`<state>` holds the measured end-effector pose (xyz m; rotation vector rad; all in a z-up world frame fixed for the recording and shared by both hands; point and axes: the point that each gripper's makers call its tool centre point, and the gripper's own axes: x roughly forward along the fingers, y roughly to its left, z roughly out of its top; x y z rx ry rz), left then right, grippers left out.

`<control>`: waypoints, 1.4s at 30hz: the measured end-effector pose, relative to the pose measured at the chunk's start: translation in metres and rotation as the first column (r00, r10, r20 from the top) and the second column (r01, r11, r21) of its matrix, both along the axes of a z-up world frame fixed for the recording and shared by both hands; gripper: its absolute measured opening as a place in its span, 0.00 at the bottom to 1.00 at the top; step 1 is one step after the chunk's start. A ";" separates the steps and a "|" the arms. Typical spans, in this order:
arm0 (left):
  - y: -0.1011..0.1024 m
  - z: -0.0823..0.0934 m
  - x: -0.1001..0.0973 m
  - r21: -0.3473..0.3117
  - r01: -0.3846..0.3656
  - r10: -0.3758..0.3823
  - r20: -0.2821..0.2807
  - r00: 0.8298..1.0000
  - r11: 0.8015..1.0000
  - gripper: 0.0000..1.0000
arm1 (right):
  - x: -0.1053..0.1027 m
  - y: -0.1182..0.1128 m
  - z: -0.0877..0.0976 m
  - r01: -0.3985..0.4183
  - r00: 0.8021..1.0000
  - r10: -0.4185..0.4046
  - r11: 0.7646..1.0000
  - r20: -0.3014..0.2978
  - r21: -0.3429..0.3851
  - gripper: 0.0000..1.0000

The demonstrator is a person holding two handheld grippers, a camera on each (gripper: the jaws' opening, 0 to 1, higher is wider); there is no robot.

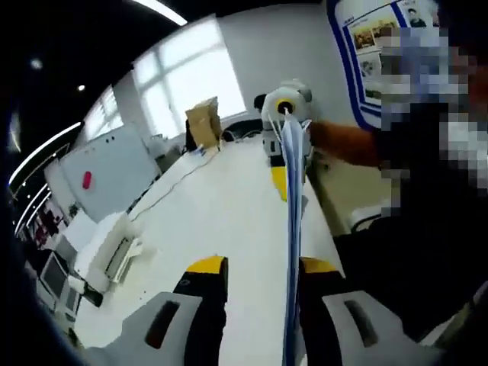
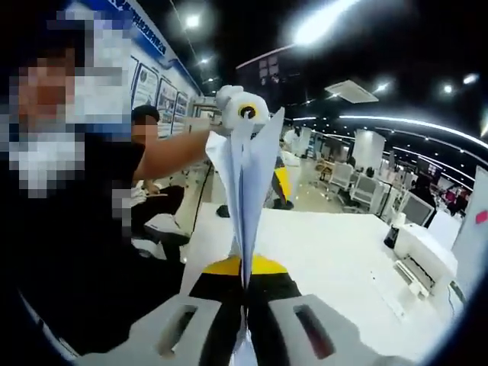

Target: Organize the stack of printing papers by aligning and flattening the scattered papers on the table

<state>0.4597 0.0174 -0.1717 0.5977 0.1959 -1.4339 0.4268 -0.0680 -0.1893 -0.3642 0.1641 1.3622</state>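
A stack of white printing papers [image 1: 292, 229] stands on edge above the white table [image 1: 213, 206], stretched between my two grippers. In the left gripper view my left gripper [image 1: 263, 267] is open. The stack rests against its right jaw, and the left jaw stands clear of it. At the far end my right gripper [image 1: 286, 107] pinches the sheets. In the right gripper view my right gripper [image 2: 244, 267] is shut on the papers [image 2: 248, 191], which fan out in a V toward my left gripper [image 2: 244, 110].
A white printer [image 1: 114, 252] [image 2: 419, 259] sits near one table edge [image 2: 328, 244]. A brown paper bag [image 1: 204, 122] stands at the far end. A person in dark clothes [image 1: 427, 198] [image 2: 69, 229] is close beside the table. Desks and monitors [image 2: 366, 187] lie beyond.
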 end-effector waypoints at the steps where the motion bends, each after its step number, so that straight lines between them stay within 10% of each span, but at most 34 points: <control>1: 0.005 0.003 0.004 -0.024 -0.016 0.017 0.030 0.999 1.000 0.44 | 0.000 -0.002 0.001 0.004 1.000 -0.004 1.000 -0.002 0.004 0.00; 6: 0.036 0.027 0.017 -0.247 -0.112 0.137 0.086 0.987 0.963 0.55 | -0.002 -0.006 0.008 0.019 1.000 -0.019 0.999 0.004 0.050 0.00; 11: 0.072 0.038 0.023 -0.532 -0.157 0.181 -0.008 0.984 0.832 0.57 | -0.011 -0.008 0.012 0.010 1.000 -0.012 0.995 0.021 0.096 0.00; 19: 0.083 0.007 0.018 -0.722 -0.156 0.054 -0.162 0.985 0.674 0.69 | -0.015 -0.012 0.017 0.011 1.000 -0.013 0.985 0.013 0.173 0.00; 25: 0.081 -0.017 0.013 -0.756 -0.152 0.000 -0.197 0.980 0.637 0.45 | -0.021 -0.015 0.014 -0.009 1.000 0.010 0.973 -0.007 0.230 0.00; 30: 0.073 -0.028 -0.004 -0.744 -0.145 -0.060 -0.241 0.969 0.652 0.06 | -0.014 -0.019 -0.001 0.035 0.999 -0.023 0.962 -0.047 0.272 0.00; 35: 0.068 -0.042 -0.001 -0.695 -0.242 0.143 -0.198 0.970 0.677 0.06 | 0.006 -0.025 -0.026 0.145 0.989 -0.133 0.935 -0.060 0.323 0.00; 42: 0.053 -0.061 -0.003 -0.612 -0.343 0.374 -0.083 0.924 0.712 0.06 | 0.033 -0.035 -0.065 0.309 0.946 -0.325 0.884 -0.015 0.352 0.00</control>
